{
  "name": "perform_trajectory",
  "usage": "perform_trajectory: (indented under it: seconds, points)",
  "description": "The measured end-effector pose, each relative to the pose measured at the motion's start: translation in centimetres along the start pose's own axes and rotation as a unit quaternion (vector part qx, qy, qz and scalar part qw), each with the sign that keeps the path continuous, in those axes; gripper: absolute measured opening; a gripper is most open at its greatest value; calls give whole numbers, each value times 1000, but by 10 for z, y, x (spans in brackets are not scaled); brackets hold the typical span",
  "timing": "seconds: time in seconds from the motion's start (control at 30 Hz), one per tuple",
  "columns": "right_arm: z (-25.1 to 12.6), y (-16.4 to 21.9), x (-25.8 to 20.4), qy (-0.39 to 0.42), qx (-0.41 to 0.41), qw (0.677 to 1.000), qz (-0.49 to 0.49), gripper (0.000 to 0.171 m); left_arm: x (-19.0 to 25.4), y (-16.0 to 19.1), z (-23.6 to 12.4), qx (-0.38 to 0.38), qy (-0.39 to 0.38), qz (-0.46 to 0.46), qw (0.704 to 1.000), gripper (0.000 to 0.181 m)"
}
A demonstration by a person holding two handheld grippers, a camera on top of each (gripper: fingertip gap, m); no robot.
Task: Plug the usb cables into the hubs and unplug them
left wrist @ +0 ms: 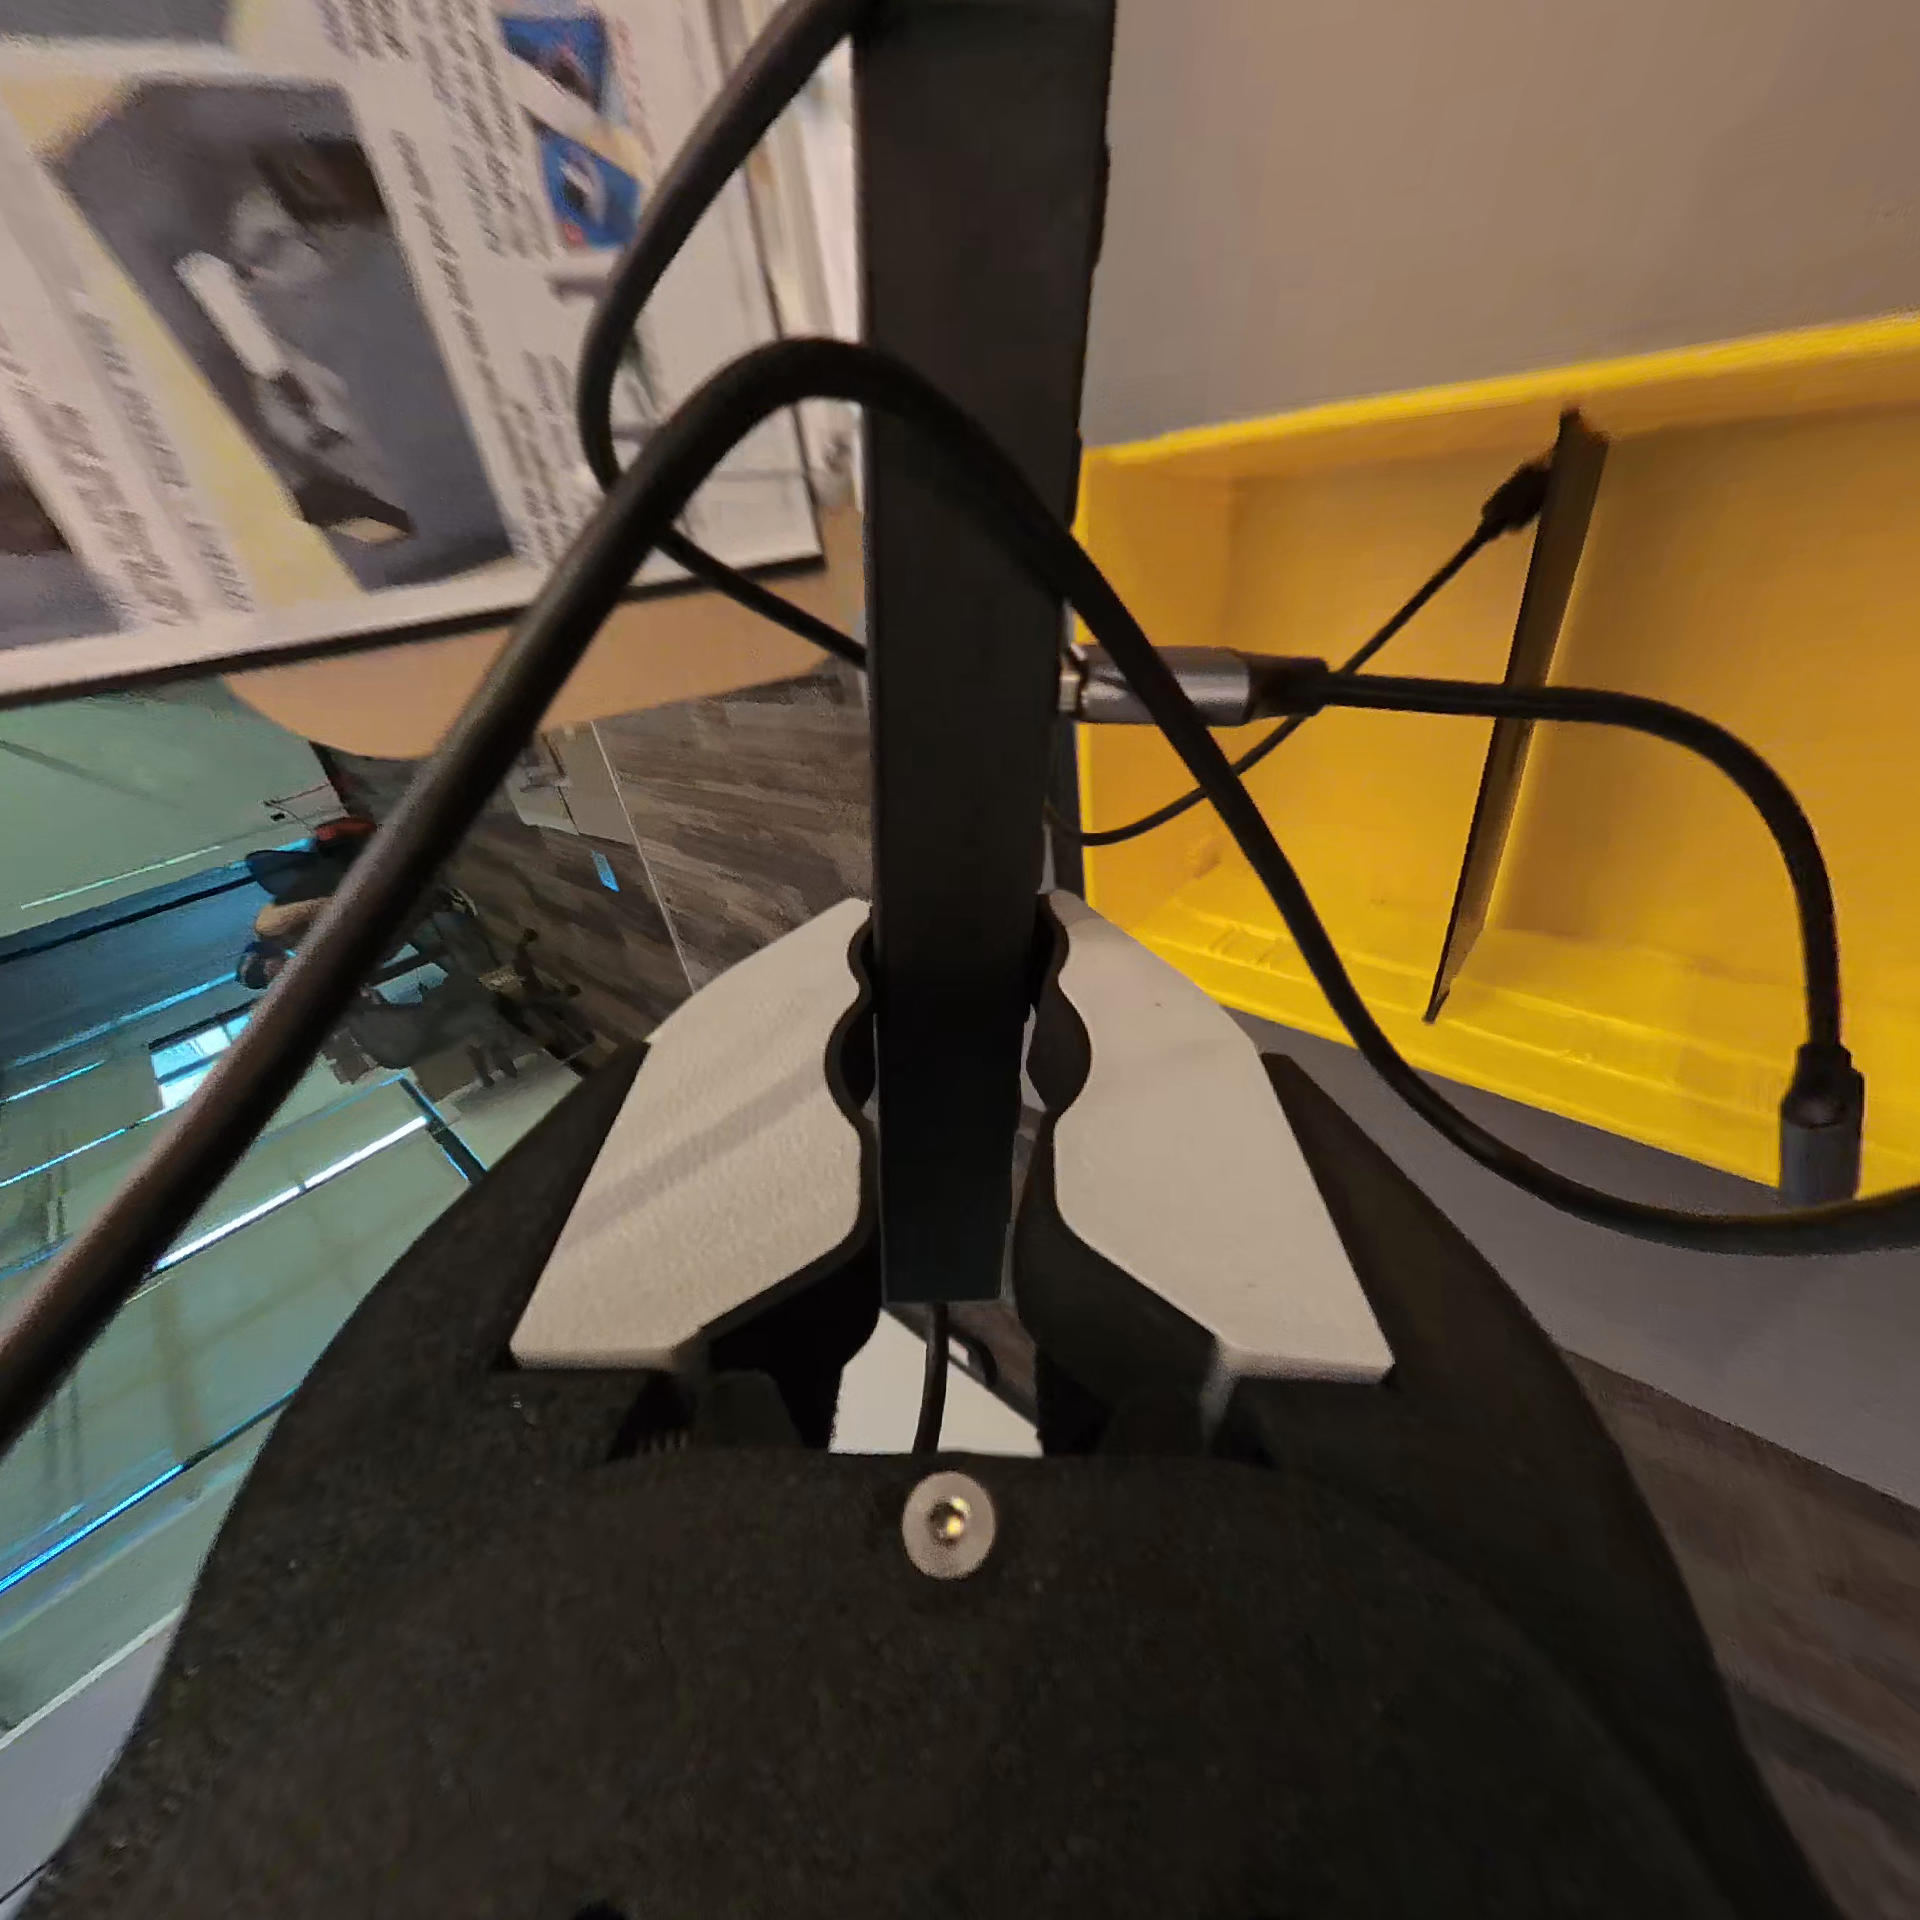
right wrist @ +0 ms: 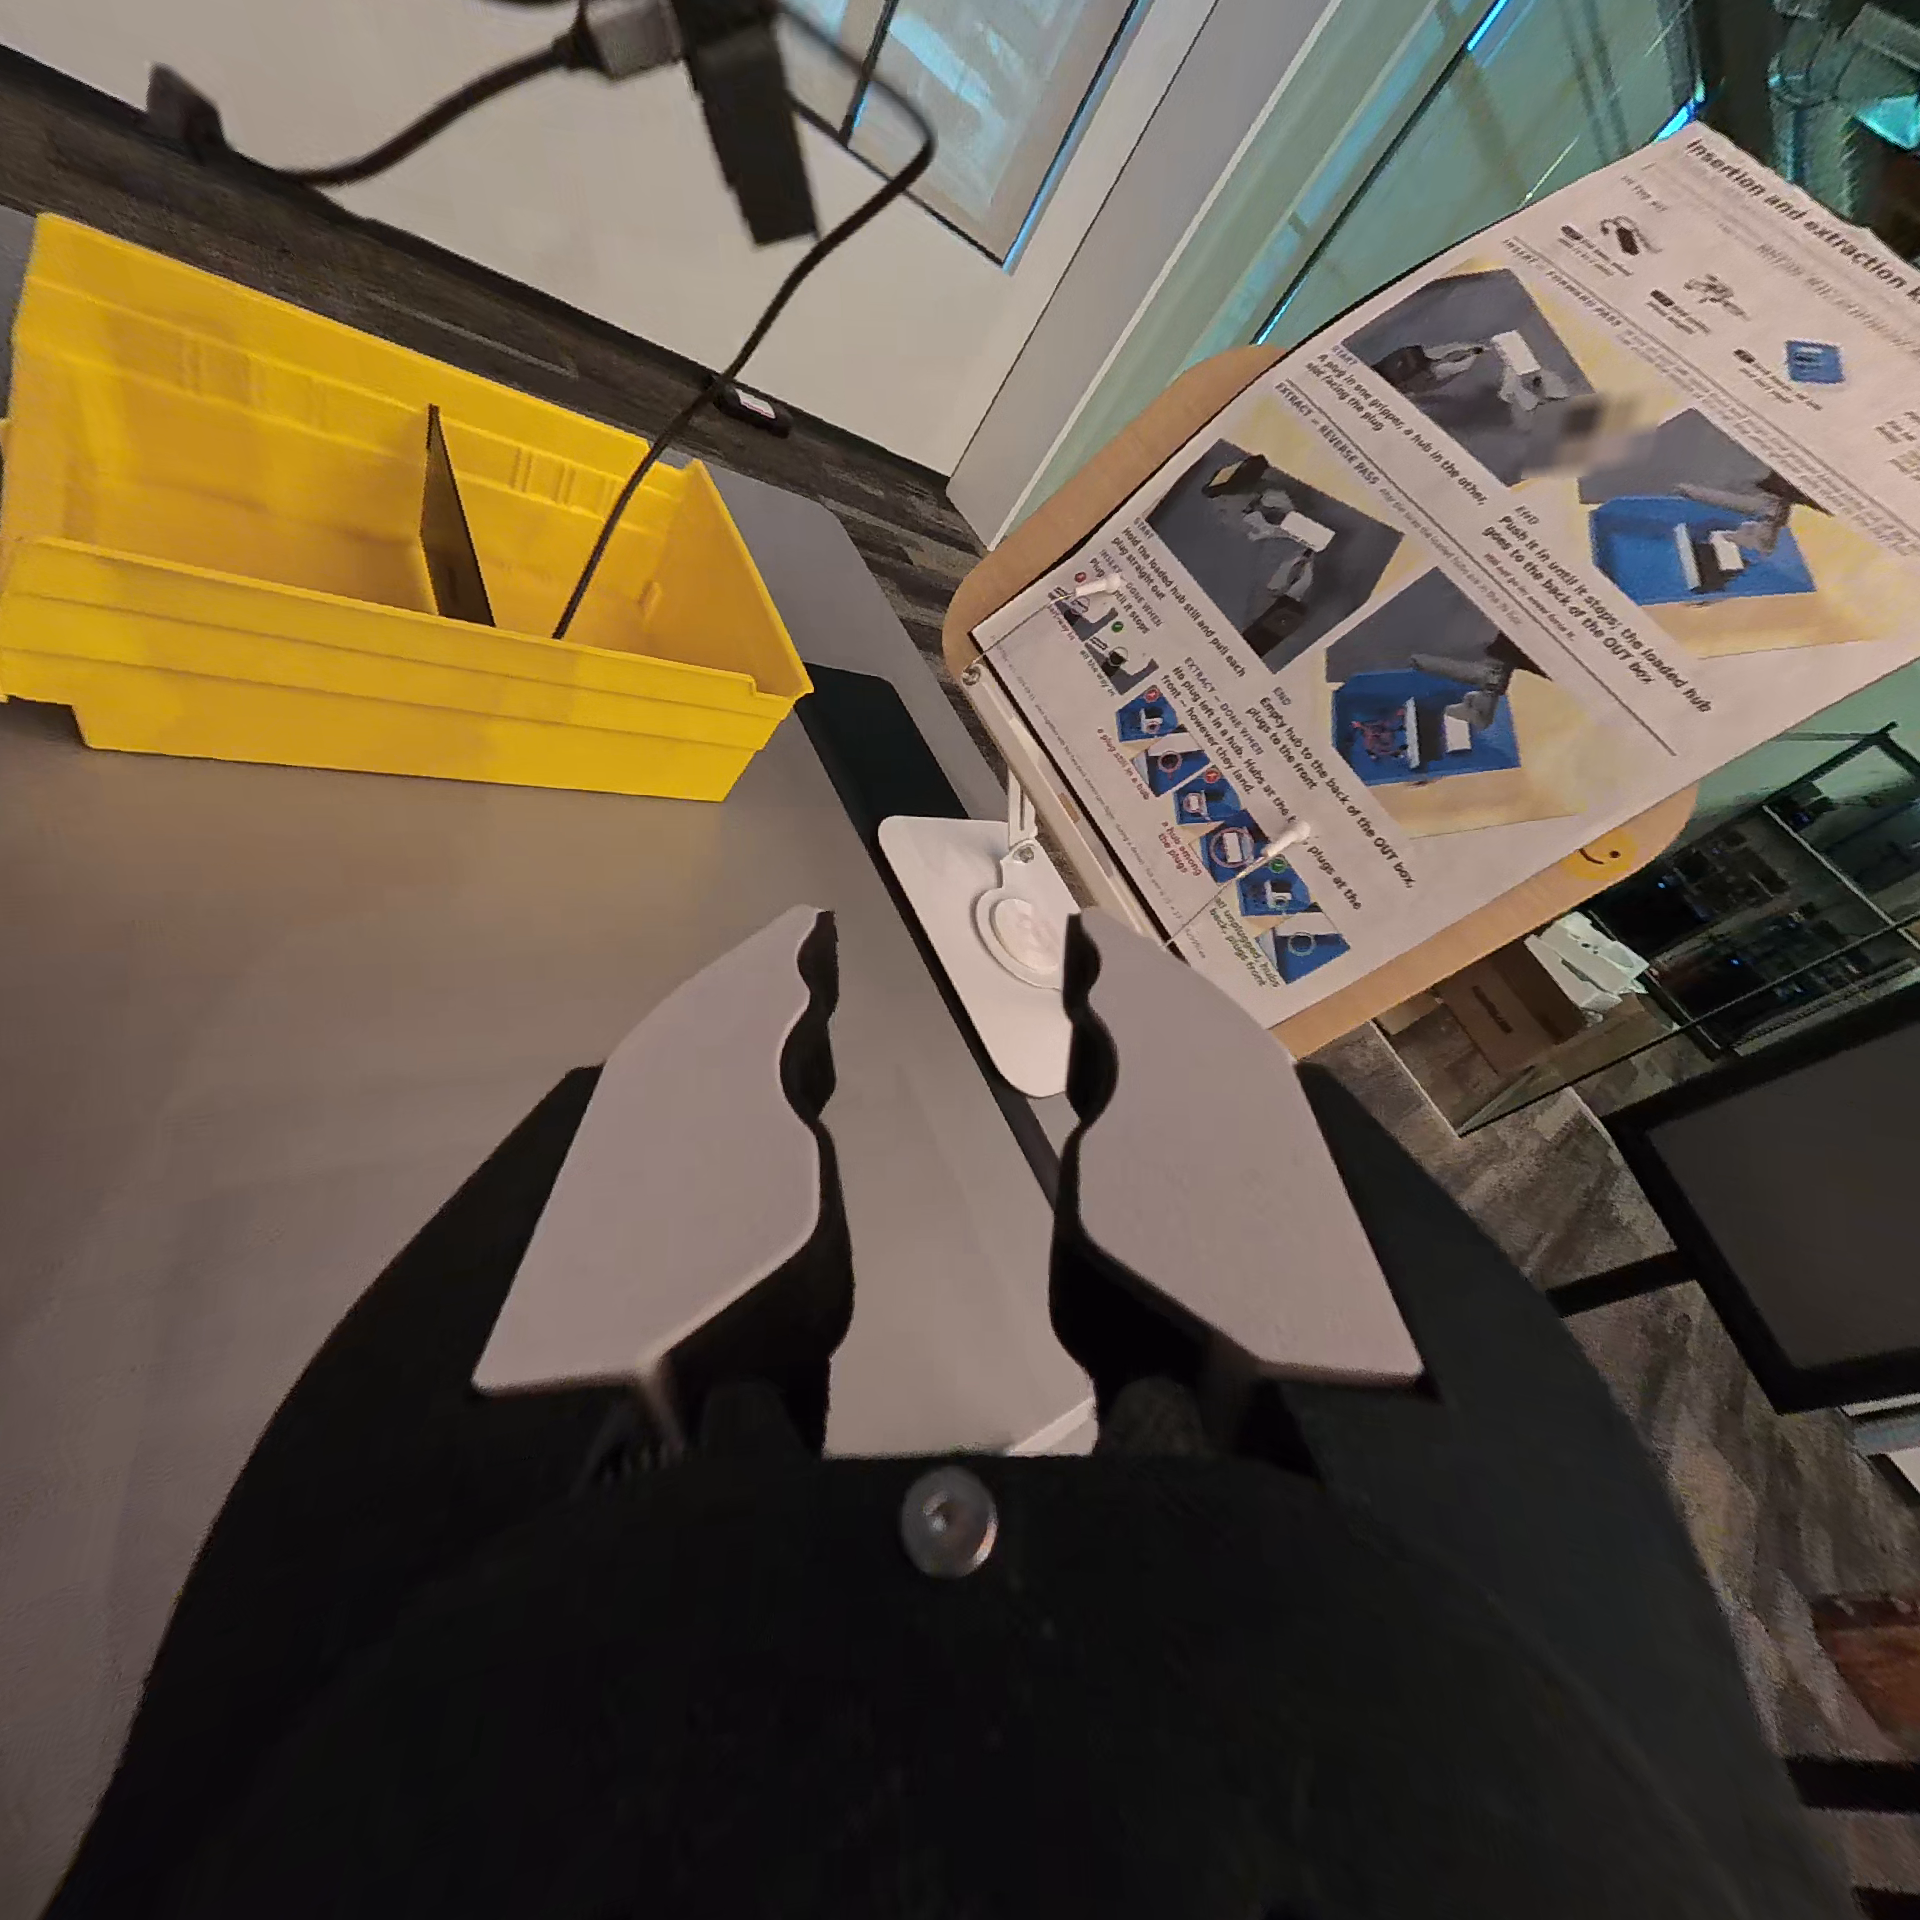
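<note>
My left gripper [left wrist: 956, 914] is shut on a long black hub [left wrist: 966, 436] that stands upright between its grey fingers [left wrist: 727, 1122]. A grey USB plug [left wrist: 1174, 681] sits in the hub's right side, and its thick black cable [left wrist: 1662, 727] curves down to a second grey plug [left wrist: 1818, 1122]. More black cables [left wrist: 499, 707] loop across the left. In the right wrist view the hub [right wrist: 753, 135] hangs at the top with the grey plug [right wrist: 623, 36] in it. My right gripper [right wrist: 953, 925] is open and empty above the grey table [right wrist: 312, 987].
A yellow bin [right wrist: 395, 665] with a black divider [right wrist: 452, 540] stands on the table; a thin cable [right wrist: 665, 468] runs into it. The bin also shows at the right in the left wrist view [left wrist: 1714, 623]. An instruction sheet [right wrist: 1455, 582] on a wooden board leans on a white stand [right wrist: 966, 883] at the table's edge. The tips of one gripper are about 35 centimeters away from the tips of the other.
</note>
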State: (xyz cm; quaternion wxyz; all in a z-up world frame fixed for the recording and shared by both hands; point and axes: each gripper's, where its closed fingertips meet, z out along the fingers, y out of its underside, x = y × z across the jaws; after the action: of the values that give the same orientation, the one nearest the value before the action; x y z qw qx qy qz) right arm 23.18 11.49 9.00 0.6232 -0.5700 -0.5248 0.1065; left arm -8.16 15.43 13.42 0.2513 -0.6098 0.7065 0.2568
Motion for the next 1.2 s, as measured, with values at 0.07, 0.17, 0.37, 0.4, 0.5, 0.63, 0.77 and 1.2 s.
perform_trajectory:
  seconds: [0.07,0.17,0.37,0.4,0.5,0.63,0.77,1.2]
  points:
    - [1,1,-1,-4,-2,1000,2,43,-18,-17,-23,17,-11,-3,1000,25]
    - [2,4,-4,-12,-5,1000,5,43,-49,-43,-60,42,-32,-4,999,25]
    - [10,6,-15,-41,-5,999,14,43,-120,-87,-135,56,-78,-18,995,25]
    - [12,5,-17,-44,-6,999,12,43,-129,-96,-146,60,-83,-19,995,25]
    - [11,2,-21,-54,-5,998,10,43,-148,-129,-171,99,-94,-37,990,25]
    - [-5,-7,-12,-41,17,999,17,43,-149,-178,-175,199,-75,-84,973,25]
    - [-30,-9,-1,-38,37,998,42,42,-130,-209,-147,298,-30,-157,941,25]
    - [-86,0,6,-58,46,995,69,38,15,-233,4,416,39,-290,861,25]
